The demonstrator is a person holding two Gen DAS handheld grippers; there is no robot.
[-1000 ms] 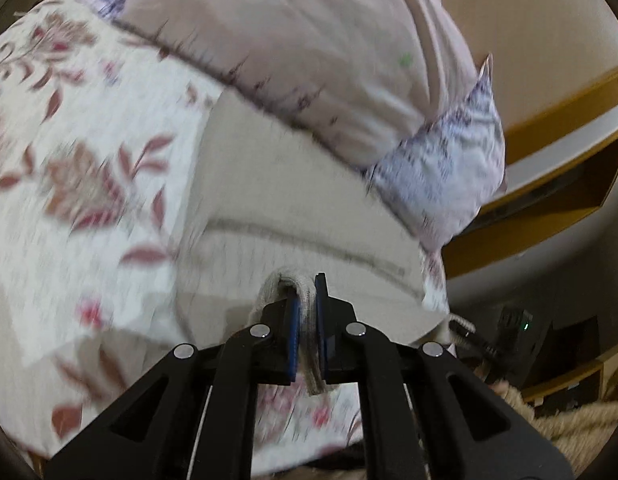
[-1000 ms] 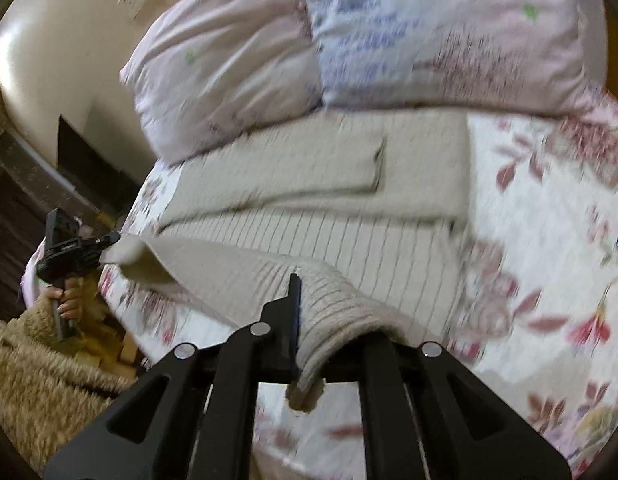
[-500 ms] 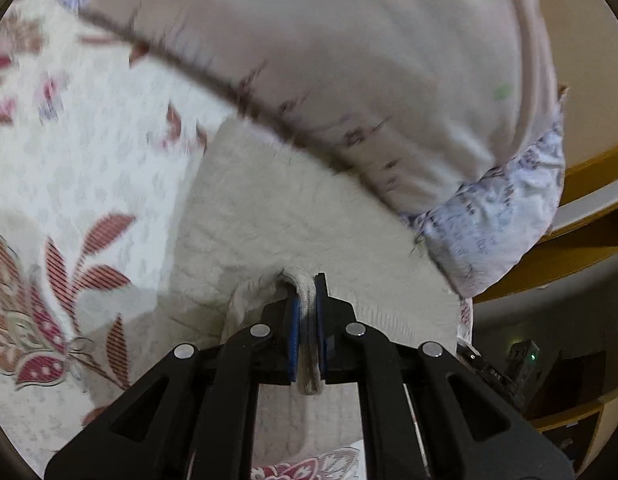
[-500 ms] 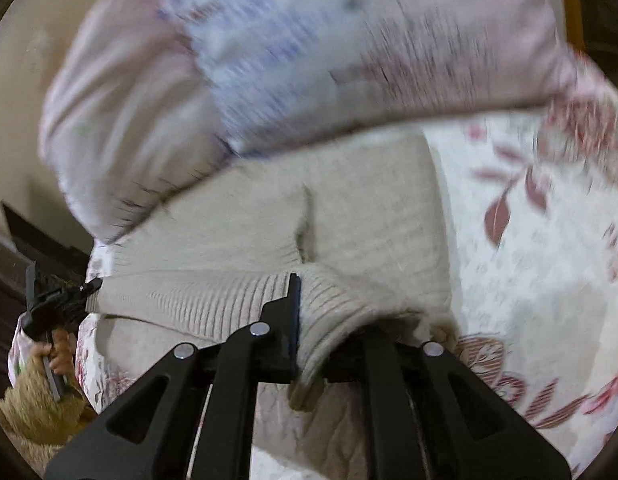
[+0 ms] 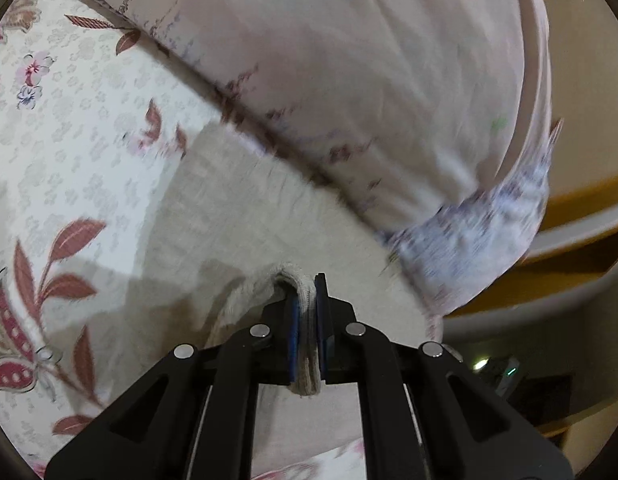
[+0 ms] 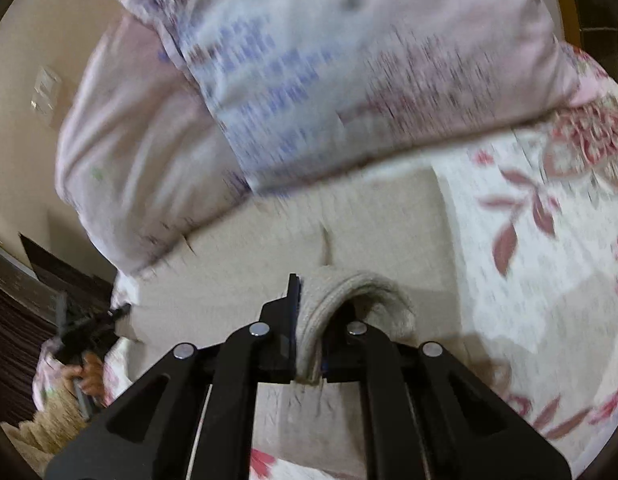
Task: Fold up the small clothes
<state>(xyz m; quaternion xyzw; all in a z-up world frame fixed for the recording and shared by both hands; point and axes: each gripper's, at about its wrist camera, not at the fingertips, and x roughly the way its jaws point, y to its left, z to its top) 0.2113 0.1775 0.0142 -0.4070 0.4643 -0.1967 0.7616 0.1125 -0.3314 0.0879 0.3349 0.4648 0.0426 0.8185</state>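
Note:
A beige knitted garment (image 5: 245,208) lies on the floral bedsheet (image 5: 61,148), its far edge against the pillows. My left gripper (image 5: 307,292) is shut on a ribbed edge of the garment, held low over the folded cloth. In the right wrist view the same beige garment (image 6: 373,216) lies flat below the pillows. My right gripper (image 6: 309,296) is shut on another ribbed edge, which bulges over the right finger. The left gripper (image 6: 89,324) also shows there at the far left, at the garment's other end.
Two pale pink and lilac pillows (image 5: 349,80) (image 6: 309,60) lie just beyond the garment. A wooden bed frame (image 5: 581,220) and a dark device with a green light (image 5: 505,368) are at the right. A shaggy rug (image 6: 41,432) lies beside the bed.
Both grippers have carried the garment's near edge forward toward the pillows, laying it over the far half. The striped inner side is now covered. Both grips stayed shut.

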